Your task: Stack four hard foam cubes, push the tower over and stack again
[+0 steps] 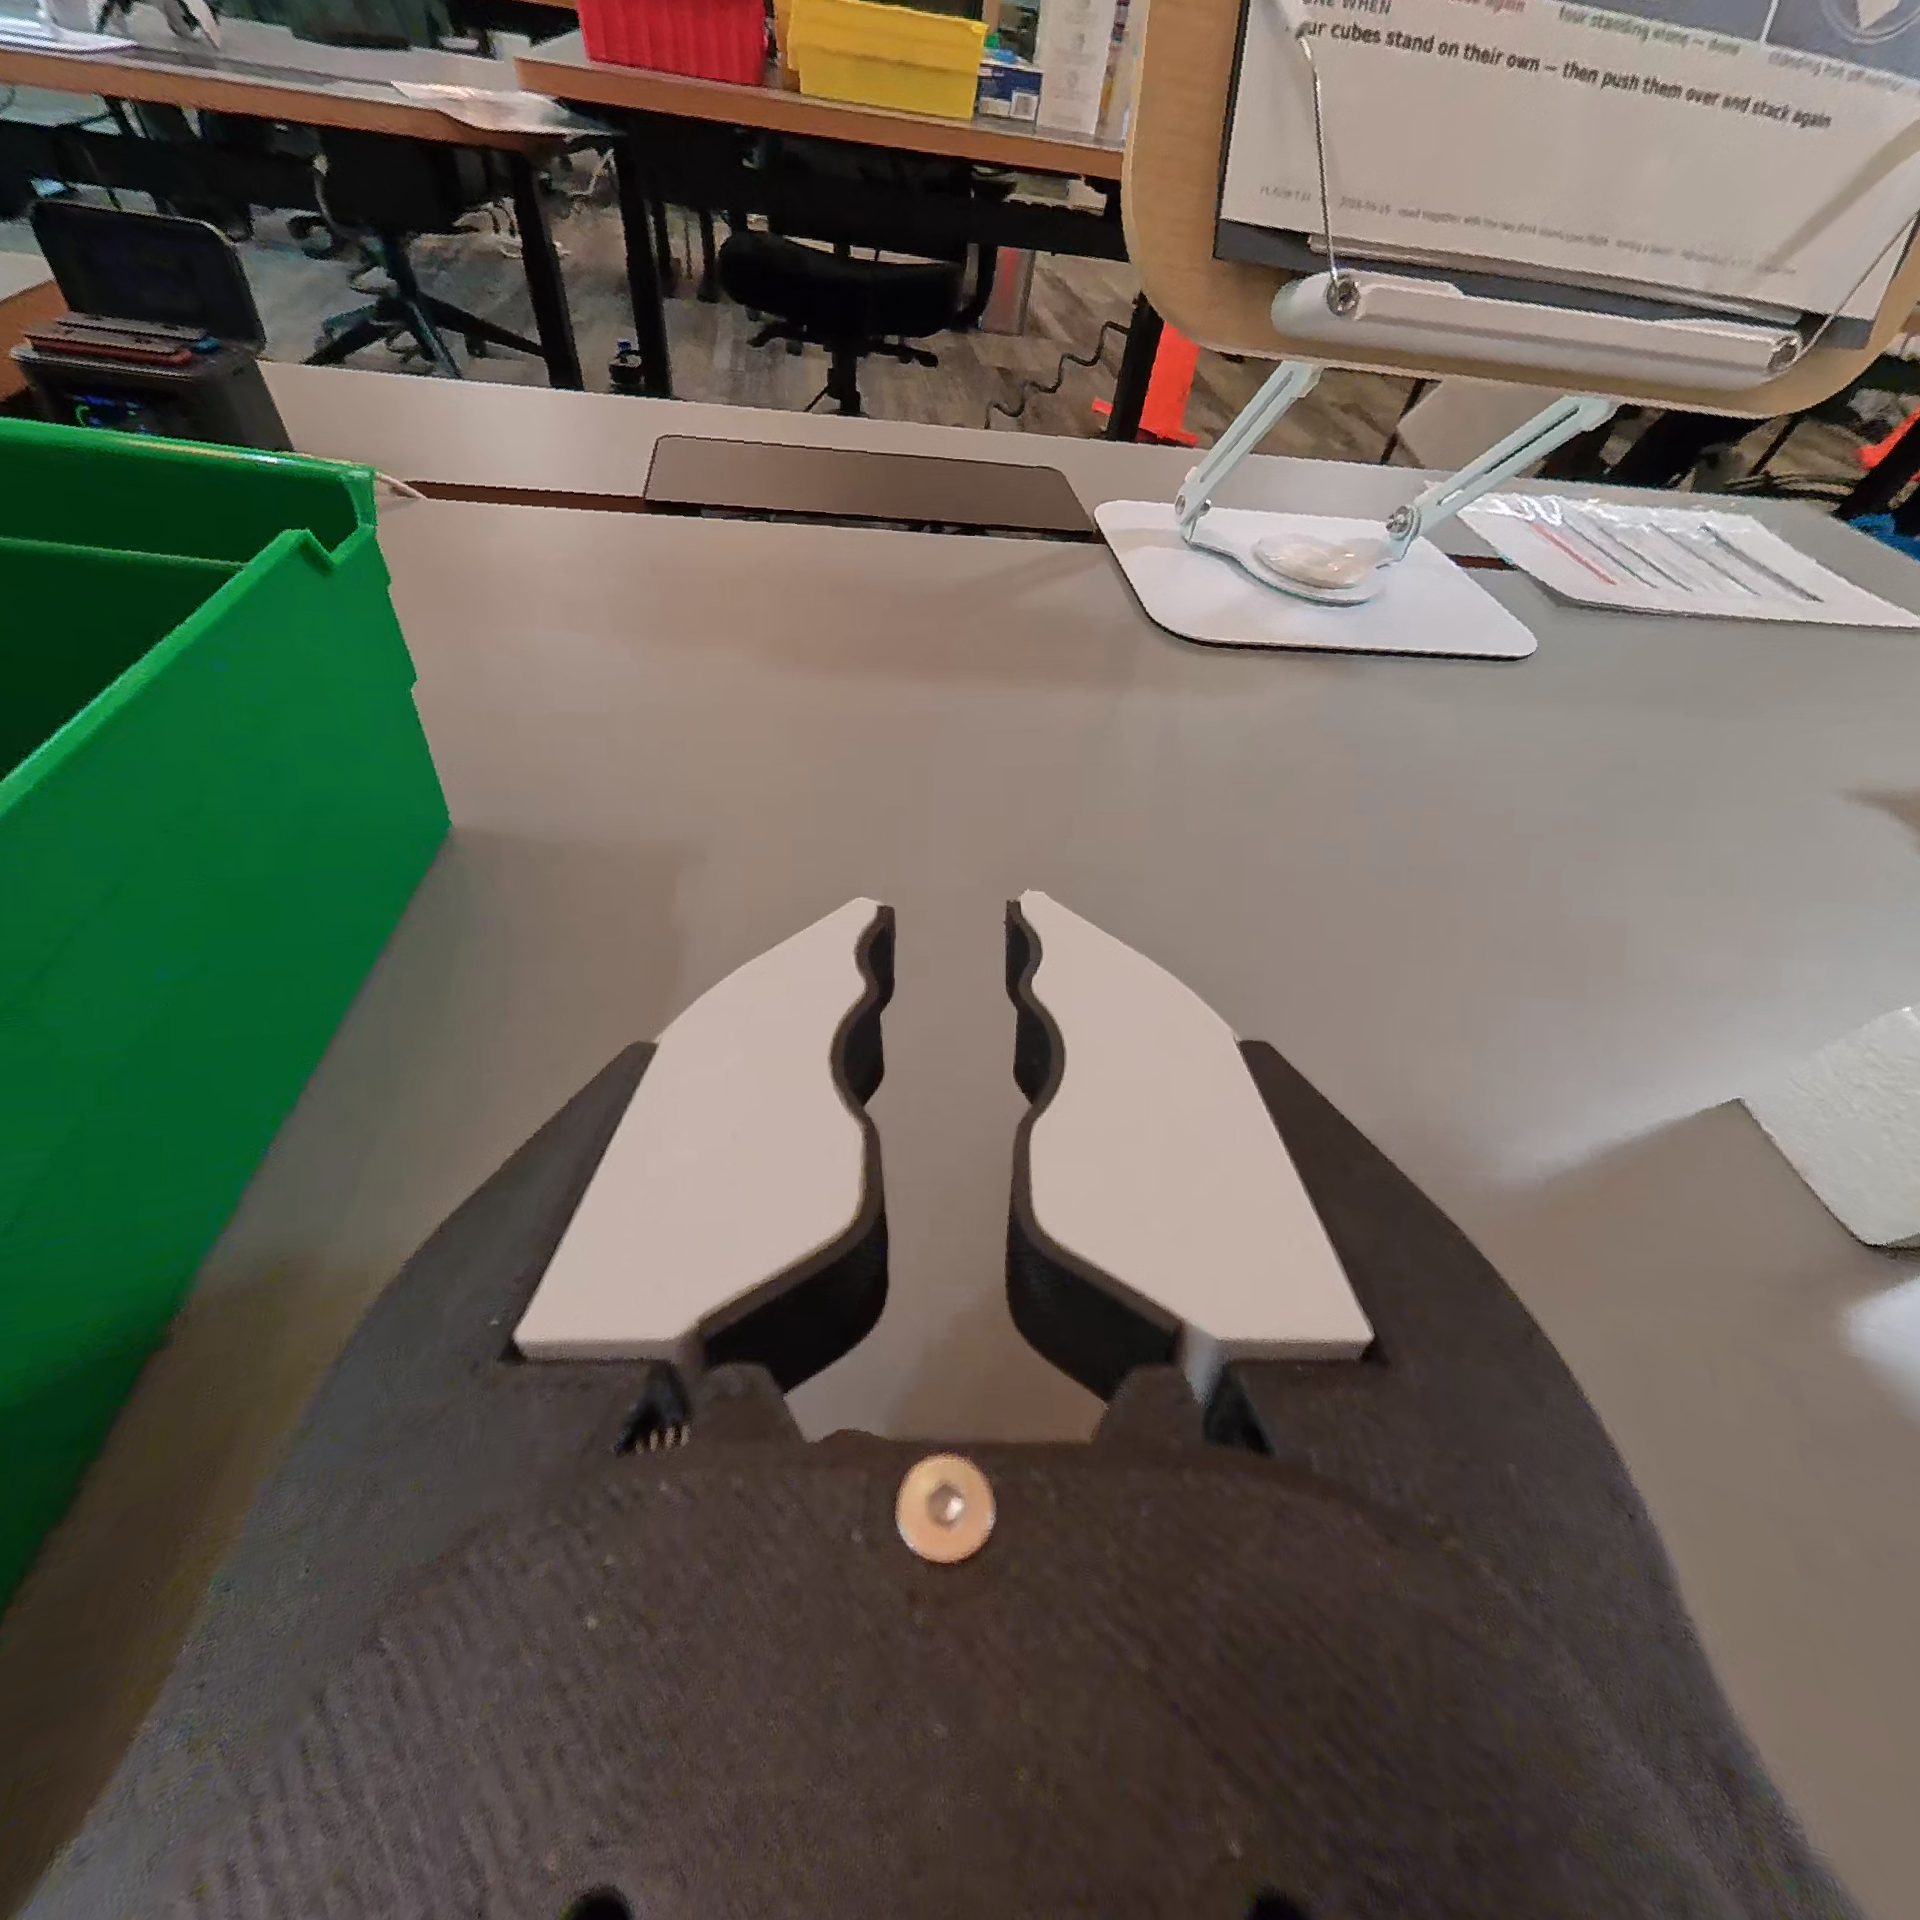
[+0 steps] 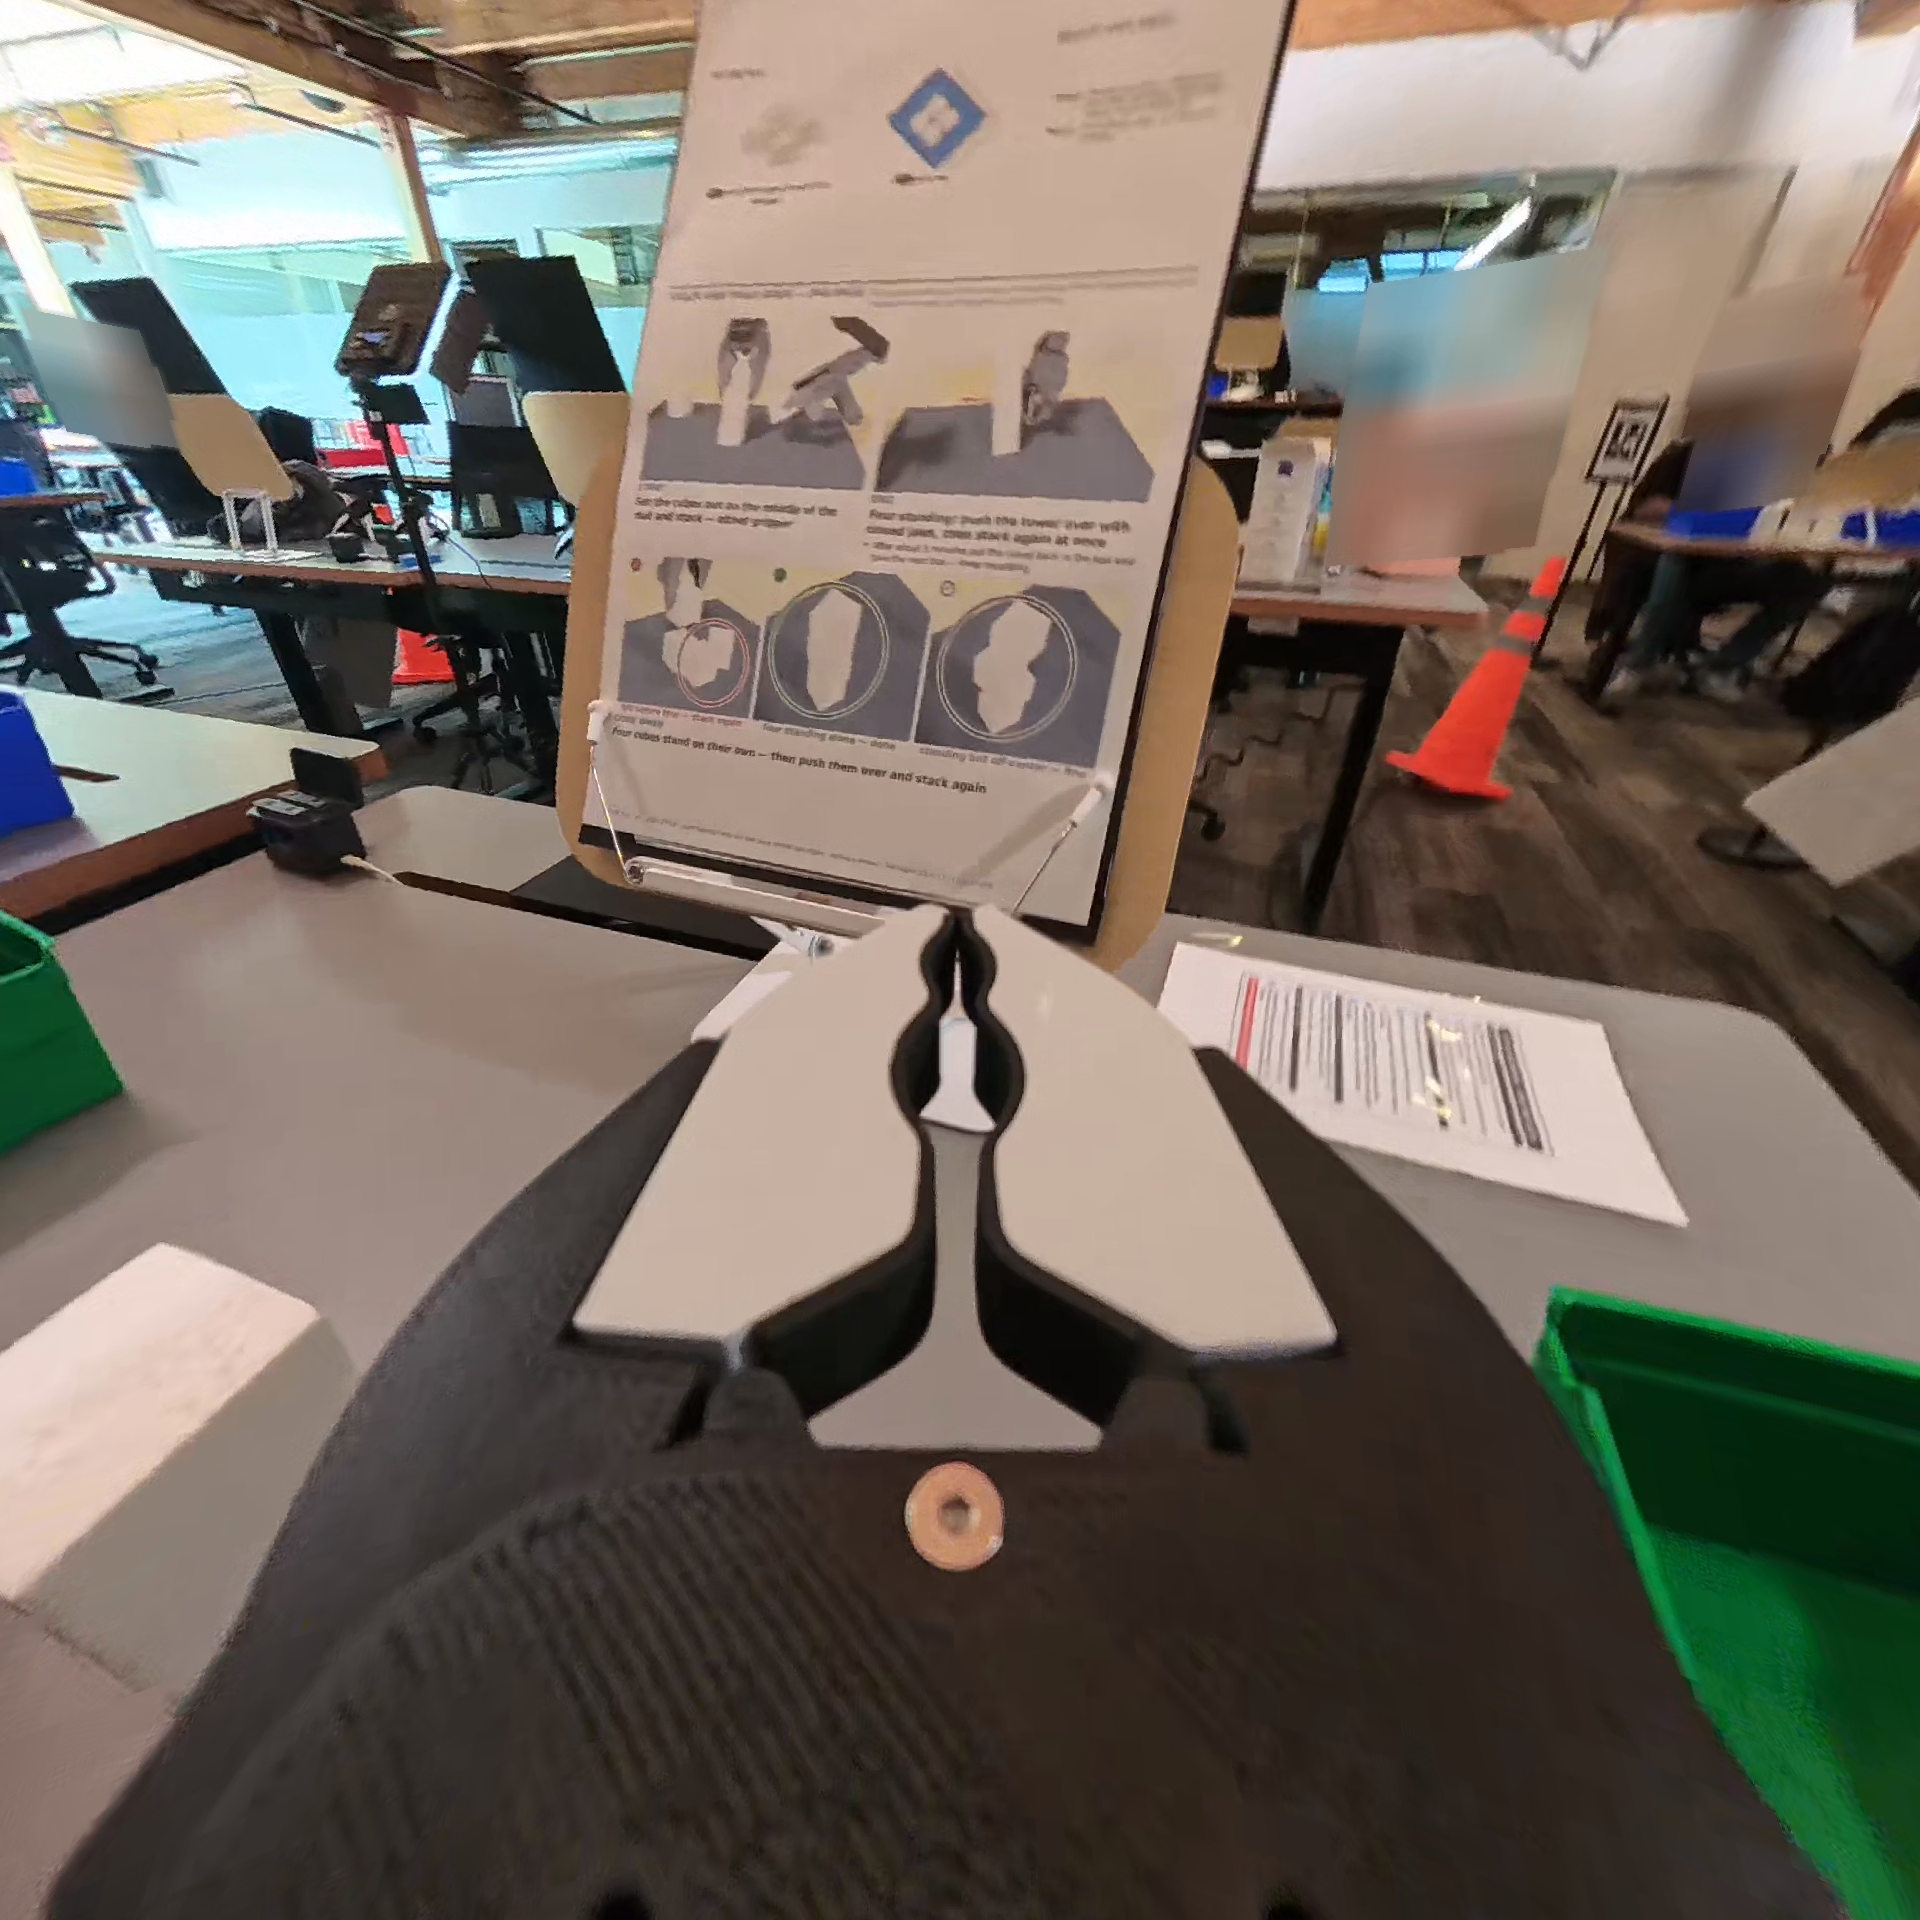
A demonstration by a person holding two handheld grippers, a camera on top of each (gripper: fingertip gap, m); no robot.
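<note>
A: Start close. What are the tongs doing?

B: The left gripper (image 1: 950, 914) has its jaws apart by a narrow gap with only bare grey table (image 1: 1039, 748) showing through it; it holds nothing. The right gripper (image 2: 964, 920) has its tips together, nothing caught between them.

A: Room to move?

B: In the left wrist view a green bin (image 1: 187, 831) fills the left edge, just beside the left gripper. The centre and right of the tabletop ahead lie open as far as the white base of a stand (image 1: 1320, 603) in the upper right. A white block (image 1: 1860, 1122) sits at the right edge, near the fingers.

A: And the other side?

B: In the right wrist view that white block (image 2: 135, 1392) lies at lower left, just beside the gripper body, its face matt and slightly rough. A second green bin (image 2: 1766, 1538) crowds the lower right corner. A printed sheet in a clear sleeve (image 2: 1423, 1070) lies flat at mid-right.

A: Farther off?

B: Straight ahead the stand holds an instruction sheet (image 2: 935, 468) upright at the table's far edge. Beyond it, an orange cone (image 2: 1475, 717) stands on the floor at the right, and desks and chairs fill the background.
</note>
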